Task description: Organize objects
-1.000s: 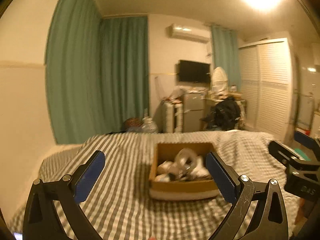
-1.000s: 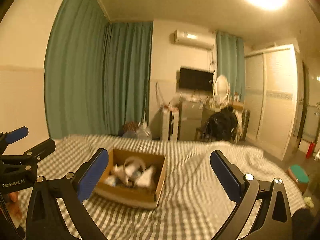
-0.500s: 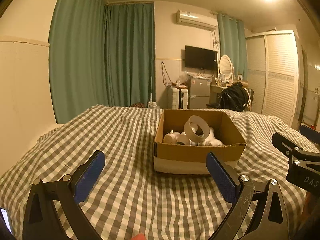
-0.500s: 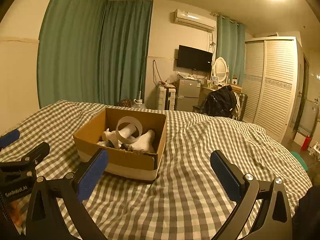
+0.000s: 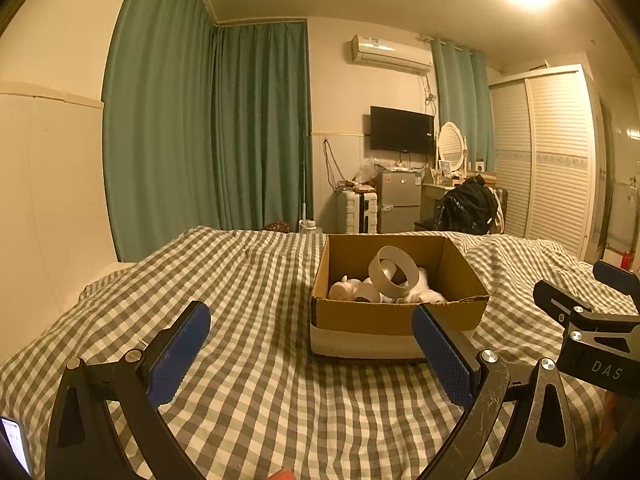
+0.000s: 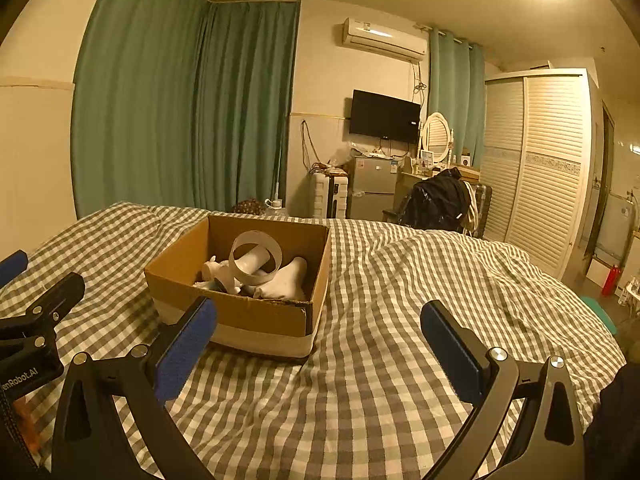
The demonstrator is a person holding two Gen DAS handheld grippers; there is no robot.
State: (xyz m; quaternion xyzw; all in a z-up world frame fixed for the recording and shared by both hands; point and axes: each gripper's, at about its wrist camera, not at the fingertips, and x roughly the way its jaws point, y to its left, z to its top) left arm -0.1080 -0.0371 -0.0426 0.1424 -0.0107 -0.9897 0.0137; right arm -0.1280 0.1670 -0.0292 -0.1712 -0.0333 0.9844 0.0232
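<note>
An open cardboard box [image 5: 396, 316] sits on a grey checked bedspread [image 5: 260, 288]. It holds several white pipe fittings [image 5: 348, 290] and a wide white ring [image 5: 394, 272] leaning upright. The box [image 6: 240, 312], the ring [image 6: 256, 263] and a fitting [image 6: 286, 280] also show in the right wrist view. My left gripper [image 5: 312, 350] is open and empty, just short of the box's near wall. My right gripper [image 6: 320, 346] is open and empty, to the right of the box. Each gripper shows at the edge of the other's view.
The bedspread [image 6: 440, 300] bulges in folds on the right. Beyond the bed stand green curtains [image 5: 240, 128], a small fridge [image 5: 398, 200], a chair with a black bag [image 5: 468, 208] and a white louvred wardrobe [image 5: 556, 160]. A phone screen [image 5: 14, 442] shows at lower left.
Both views dropped lower and moved closer to the box, which now looks larger. The motion blur is gone. Both grippers stayed open.
</note>
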